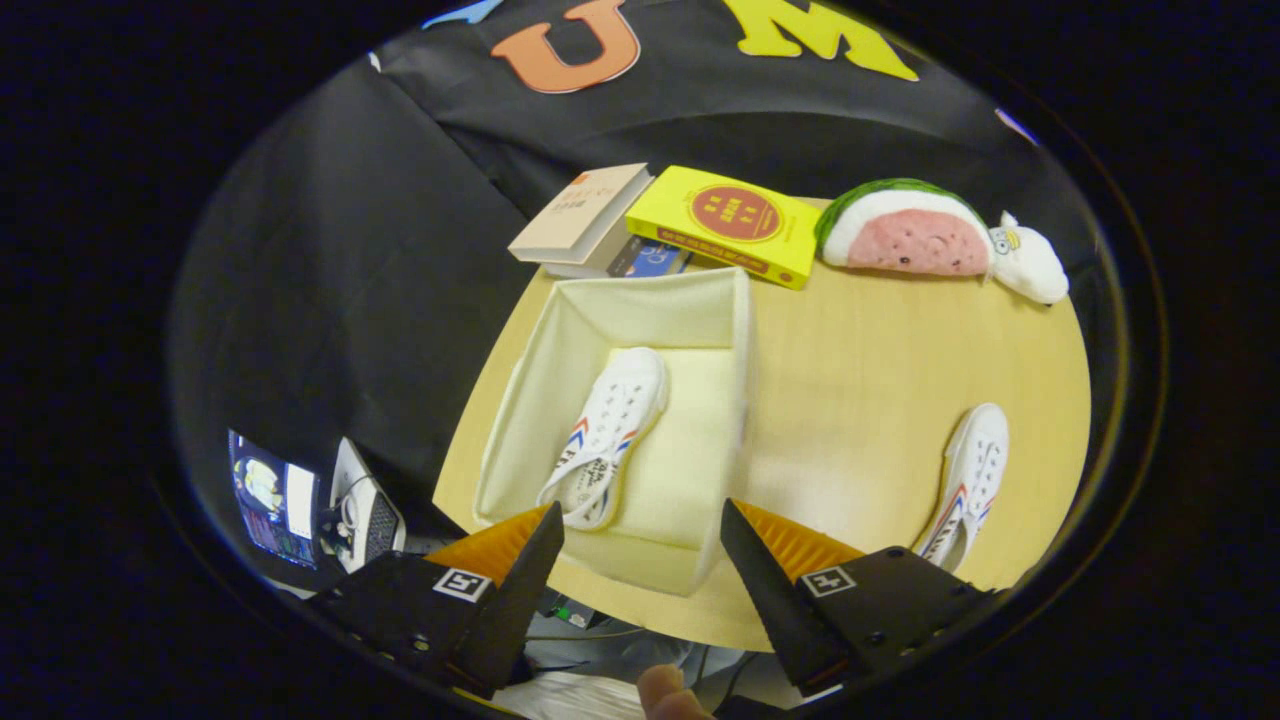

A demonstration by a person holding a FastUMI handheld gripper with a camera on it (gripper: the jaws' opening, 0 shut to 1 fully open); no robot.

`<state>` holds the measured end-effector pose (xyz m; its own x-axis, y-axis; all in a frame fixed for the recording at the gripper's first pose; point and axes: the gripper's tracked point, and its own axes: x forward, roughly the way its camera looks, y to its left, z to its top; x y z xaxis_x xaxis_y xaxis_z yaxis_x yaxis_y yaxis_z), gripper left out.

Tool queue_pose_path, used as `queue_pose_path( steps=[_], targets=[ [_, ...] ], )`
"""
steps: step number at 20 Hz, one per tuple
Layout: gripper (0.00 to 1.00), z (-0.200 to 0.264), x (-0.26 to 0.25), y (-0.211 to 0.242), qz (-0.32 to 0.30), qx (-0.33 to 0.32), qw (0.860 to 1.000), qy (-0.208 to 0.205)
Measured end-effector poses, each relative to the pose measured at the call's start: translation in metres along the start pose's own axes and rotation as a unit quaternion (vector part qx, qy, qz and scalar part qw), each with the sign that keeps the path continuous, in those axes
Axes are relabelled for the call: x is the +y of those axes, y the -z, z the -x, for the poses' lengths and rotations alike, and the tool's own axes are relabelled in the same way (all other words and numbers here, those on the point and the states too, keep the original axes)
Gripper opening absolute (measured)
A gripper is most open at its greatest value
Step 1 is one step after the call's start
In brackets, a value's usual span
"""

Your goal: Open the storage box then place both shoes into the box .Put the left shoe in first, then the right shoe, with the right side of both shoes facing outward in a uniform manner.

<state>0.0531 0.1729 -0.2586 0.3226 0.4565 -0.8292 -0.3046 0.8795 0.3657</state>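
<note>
Gripper view: my gripper (642,540) hangs above the near wall of the open box (520,390), fingers spread wide and holding nothing.

Inside the box I see one shoe (605,435) lying along the floor, toe toward the far wall, with bare floor to its right. The second shoe (968,480) lies on the table (880,370) well right of the box, close to the table's right rim, with open tabletop between it and the box. Just beyond the box's far wall sit a tan book (580,215) and a yellow book (725,225); right of those lies a watermelon plush (905,228) touching a small white plush (1030,262). Left of the box, below the table, I make out a screen (272,498). A fingertip (668,695) shows under the gripper.
</note>
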Motion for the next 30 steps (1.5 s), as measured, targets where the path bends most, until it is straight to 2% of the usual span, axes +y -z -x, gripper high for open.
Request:
queue_pose_path(
  steps=[8,11,16,23,26,30],
  targets=[
    [0.96,0.006,-0.15,0.026,-0.051,0.02,0.996,0.067],
    [0.96,0.004,-0.196,0.038,-0.076,0.036,0.993,0.084],
    [0.96,0.0,-0.262,0.058,-0.082,0.058,0.986,0.134],
    [0.96,-0.021,-0.314,0.087,-0.027,0.093,0.978,0.186],
    [0.96,-0.03,-0.339,0.085,0.008,0.084,0.965,0.248],
    [0.91,-0.039,-0.339,0.082,0.025,0.071,0.965,0.25]
  ],
)
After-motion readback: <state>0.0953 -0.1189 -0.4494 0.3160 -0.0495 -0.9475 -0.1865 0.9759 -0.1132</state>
